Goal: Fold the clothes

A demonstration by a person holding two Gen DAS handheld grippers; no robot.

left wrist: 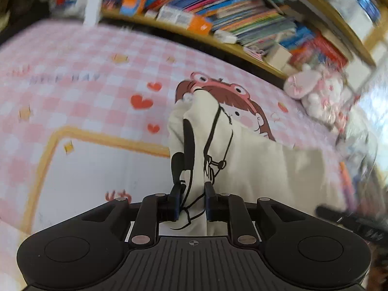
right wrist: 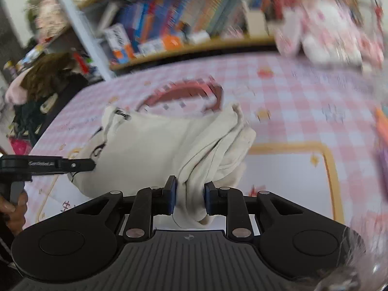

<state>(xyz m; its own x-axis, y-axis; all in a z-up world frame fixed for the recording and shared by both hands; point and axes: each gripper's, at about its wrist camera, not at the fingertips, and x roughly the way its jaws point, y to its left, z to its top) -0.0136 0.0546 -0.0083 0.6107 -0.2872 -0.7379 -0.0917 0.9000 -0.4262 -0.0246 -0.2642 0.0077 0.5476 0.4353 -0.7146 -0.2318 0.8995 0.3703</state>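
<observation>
Fabric bunches between my left gripper (left wrist: pixel 192 203) and right gripper (right wrist: pixel 189 200), both clamped on the cream cotton garment with black line print (right wrist: pixel 155 143). It stretches left-right across the pink checked tablecloth (left wrist: pixel 72 92). Blurred bookshelf (left wrist: pixel 218 12) beyond; garment's shape unclear.

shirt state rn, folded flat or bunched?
Bunched, not folded. The cream shirt is gathered in wrinkles between both grippers, left gripper and right gripper, draped over the checked cloth.
</observation>
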